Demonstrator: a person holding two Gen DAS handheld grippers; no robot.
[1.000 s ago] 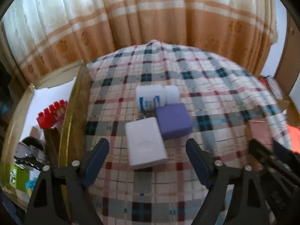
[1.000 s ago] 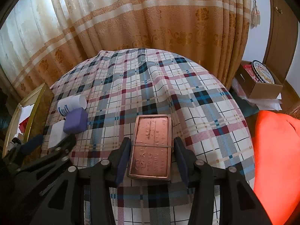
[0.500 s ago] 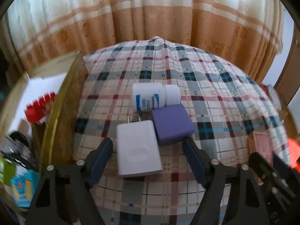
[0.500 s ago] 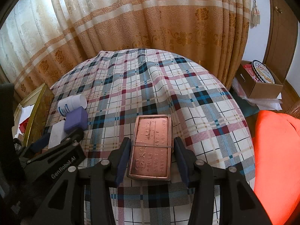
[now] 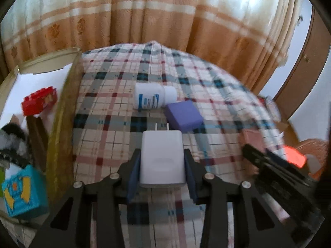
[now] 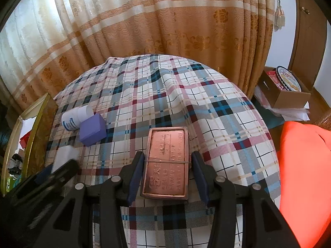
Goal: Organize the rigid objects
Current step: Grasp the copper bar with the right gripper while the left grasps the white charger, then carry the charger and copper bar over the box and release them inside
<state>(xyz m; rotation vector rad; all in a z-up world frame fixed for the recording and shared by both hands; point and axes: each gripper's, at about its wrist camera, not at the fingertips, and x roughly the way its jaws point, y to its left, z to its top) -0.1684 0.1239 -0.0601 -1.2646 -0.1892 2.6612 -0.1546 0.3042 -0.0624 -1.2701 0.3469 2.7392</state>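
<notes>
My left gripper (image 5: 161, 165) is shut on a white plug charger (image 5: 161, 155), prongs pointing away, on the plaid tablecloth (image 5: 115, 124). Just beyond it lie a purple box (image 5: 183, 116) and a white bottle with a blue label (image 5: 152, 99) on its side. My right gripper (image 6: 168, 165) straddles a copper-coloured flat tin (image 6: 166, 163) with a rubber band round it; the pads stand close beside the tin with a small gap on each side. The purple box (image 6: 92, 129), the bottle (image 6: 74, 118) and the left gripper (image 6: 47, 175) show at the left of the right wrist view.
A gold-edged open box (image 5: 60, 111) at the table's left holds a red block (image 5: 39, 101), a blue toy (image 5: 20, 190) and other items. Curtains (image 6: 165, 20) hang behind. An orange cushion (image 6: 306, 165) and a cardboard box (image 6: 285, 91) lie to the right.
My left gripper moved forward over the white charger and shut on it. The right gripper and the copper tin have not moved.
</notes>
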